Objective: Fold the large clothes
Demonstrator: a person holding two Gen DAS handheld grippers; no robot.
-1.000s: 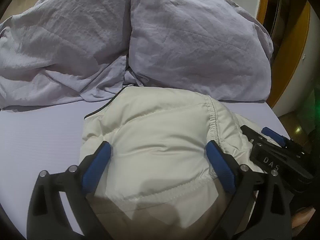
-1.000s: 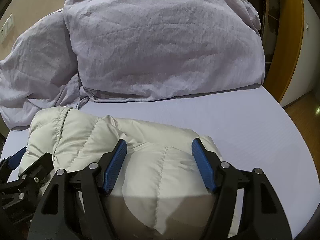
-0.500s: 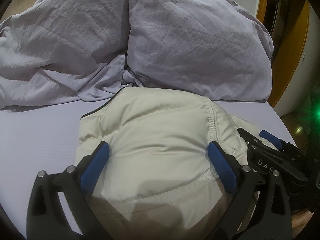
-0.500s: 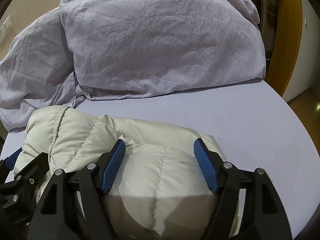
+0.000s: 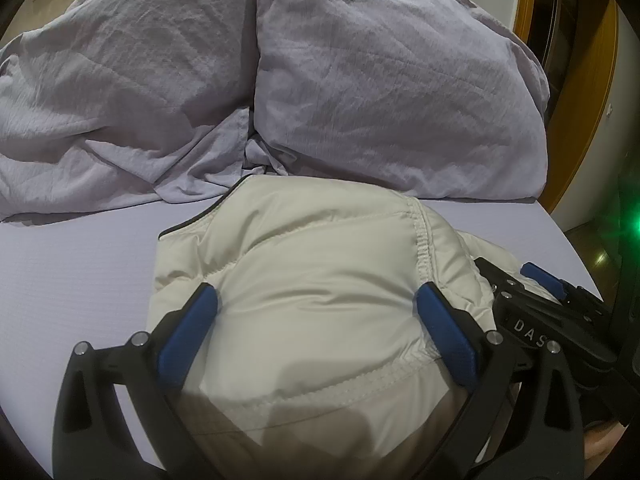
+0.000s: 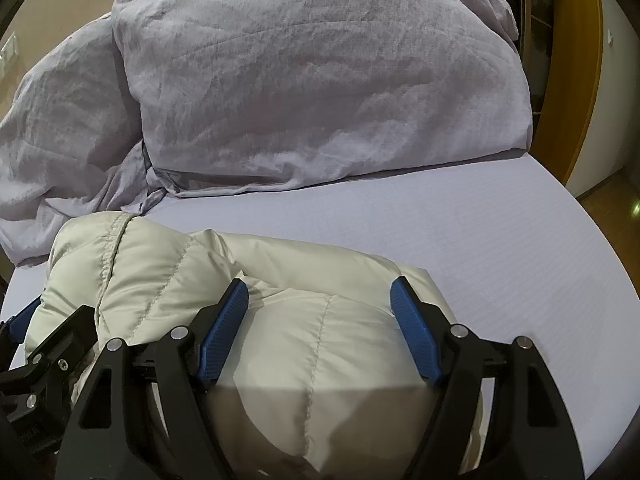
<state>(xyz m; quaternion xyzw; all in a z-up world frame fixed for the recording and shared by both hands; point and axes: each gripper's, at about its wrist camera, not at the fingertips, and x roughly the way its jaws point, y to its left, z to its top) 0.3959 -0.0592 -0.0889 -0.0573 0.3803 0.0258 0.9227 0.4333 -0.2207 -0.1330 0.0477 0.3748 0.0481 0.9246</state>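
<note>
My left gripper [image 5: 316, 320] spread over folded jacket [image 5: 320, 280] on bed [image 5: 80, 264]; right gripper [image 6: 320, 320] spread, just been widening, jacket bulging between pads, unpinched.

The near hem of the cream puffer jacket [image 5: 320, 320] is cut off at the 6 o'clock edge in both wrist views. The right claw [image 5: 536, 280], at 4 o'clock in the left wrist view, shows one fingertip only. The lilac duvet [image 6: 320, 80] runs past the 12 o'clock edge.
</note>
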